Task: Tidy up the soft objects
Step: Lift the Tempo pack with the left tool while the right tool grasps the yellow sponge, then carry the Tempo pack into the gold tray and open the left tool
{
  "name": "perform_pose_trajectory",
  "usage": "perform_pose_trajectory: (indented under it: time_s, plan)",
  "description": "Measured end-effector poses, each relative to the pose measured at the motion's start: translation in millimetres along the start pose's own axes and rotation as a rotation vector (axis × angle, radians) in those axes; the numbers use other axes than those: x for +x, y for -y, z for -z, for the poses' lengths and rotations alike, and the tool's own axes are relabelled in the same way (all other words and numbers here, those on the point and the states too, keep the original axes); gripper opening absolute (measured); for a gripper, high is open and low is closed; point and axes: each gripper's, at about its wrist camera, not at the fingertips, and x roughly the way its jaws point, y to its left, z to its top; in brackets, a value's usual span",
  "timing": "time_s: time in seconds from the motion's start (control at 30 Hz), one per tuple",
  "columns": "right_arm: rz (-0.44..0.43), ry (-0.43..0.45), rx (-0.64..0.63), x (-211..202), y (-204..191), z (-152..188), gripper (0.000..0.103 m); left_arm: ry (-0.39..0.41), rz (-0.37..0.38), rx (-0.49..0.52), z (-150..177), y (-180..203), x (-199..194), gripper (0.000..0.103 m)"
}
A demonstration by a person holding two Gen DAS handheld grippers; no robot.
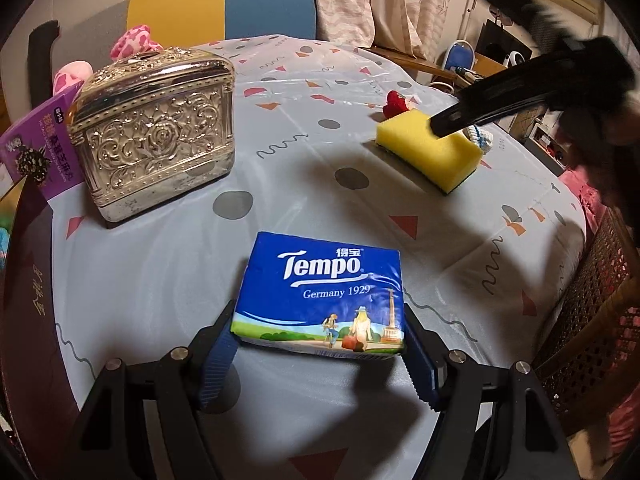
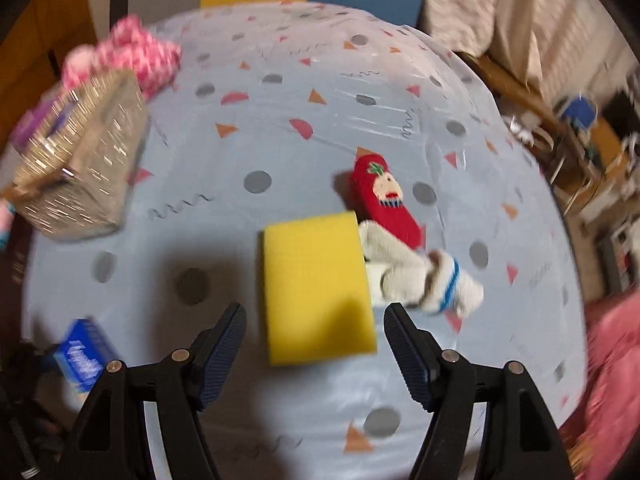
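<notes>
The left gripper point(image 1: 318, 344) has its two blue pads pressed on the sides of the blue tissue pack point(image 1: 322, 292), holding it just over the table point(image 1: 168, 272). The right gripper point(image 2: 316, 340) is wide open, and the near end of the yellow sponge point(image 2: 318, 284) sits between its tips without touching them. The picture from that side is blurry. Just beside the sponge on the right lie a white sock with a blue stripe point(image 2: 420, 276) and a red sock with a little face point(image 2: 386, 206), and the white one touches the sponge. The shiny silver box point(image 1: 154, 132) stands on the left side of the table, well apart from the pack, and a purple box point(image 1: 42, 140) leans close behind it. A pink spotted soft toy point(image 1: 134, 42) peeks out behind the silver box near the far edge. The middle of the table between the silver box and the sponge is bare cloth with dots and triangles. A wicker chair point(image 1: 592, 312) stands by the right edge
</notes>
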Motion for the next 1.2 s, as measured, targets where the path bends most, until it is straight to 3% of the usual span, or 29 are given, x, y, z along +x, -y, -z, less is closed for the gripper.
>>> perform_pose_trajectory:
  time_s: [0.27,0.37,0.47,0.57,0.7,0.9,1.2]
  plan:
    - [0.145,-0.124,-0.116,53.2,-15.5,-5.7,0.072,0.003,-0.008,0.006,0.8,0.2,-0.4,0.075]
    - [0.073,-0.077,-0.056,45.2,-10.1,-4.2,0.066,0.006,-0.010,0.010,1.4,1.1,-0.3,0.075]
    - [-0.101,0.001,-0.005,27.0,-9.9,-2.8,0.066,0.009,-0.011,0.010,1.7,2.1,-0.5,0.074]
    - [-0.216,-0.021,-0.007,29.9,-21.4,0.0,0.066,0.012,0.001,-0.012,0.8,-0.4,-3.6,0.074]
    - [-0.173,-0.031,-0.050,38.5,-33.5,1.8,0.067,0.009,-0.005,-0.029,3.1,-5.2,-9.6,0.074]
    - [-0.187,-0.049,-0.038,44.8,-33.2,5.6,0.067,0.015,-0.039,-0.070,3.7,-14.1,-25.0,0.074]
    - [-0.119,-0.026,-0.086,45.6,-42.0,8.4,0.067,0.092,-0.100,-0.112,-2.6,-29.0,-69.3,0.074]
